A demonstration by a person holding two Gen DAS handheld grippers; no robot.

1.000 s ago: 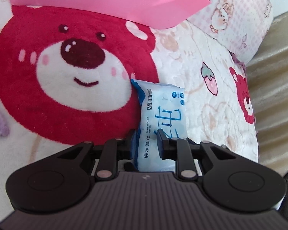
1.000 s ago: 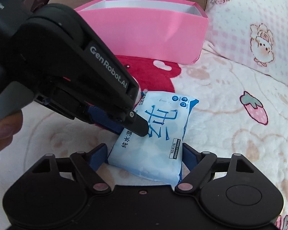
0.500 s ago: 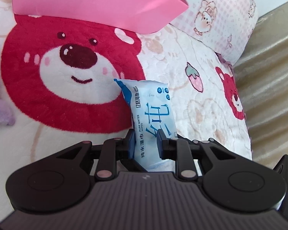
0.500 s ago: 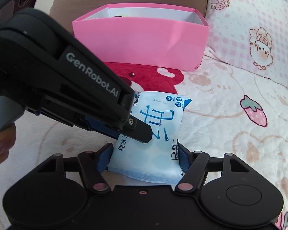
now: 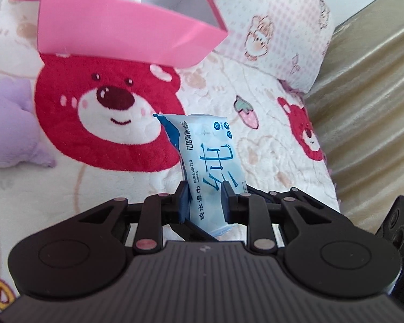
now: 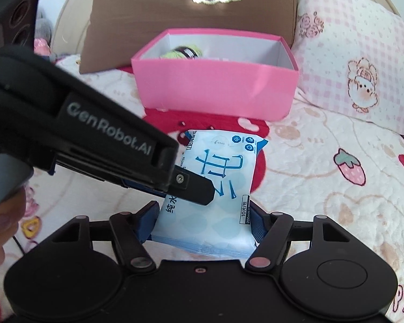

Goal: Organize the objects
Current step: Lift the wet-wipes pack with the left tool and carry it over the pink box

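Both grippers — left gripper [image 5: 205, 202], right gripper [image 6: 202, 222] — clamped on the wipes pack [image 6: 215, 188], now lifted off the blanket [image 6: 323, 175] — ready for the pink box [image 6: 215, 91]; right jaws just narrowed onto it.

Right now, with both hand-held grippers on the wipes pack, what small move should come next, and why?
Probably carry the wipes pack forward over the pink box. Both the left hand-held gripper and right hand-held gripper clamp it, and the box lies open just ahead with free space inside.
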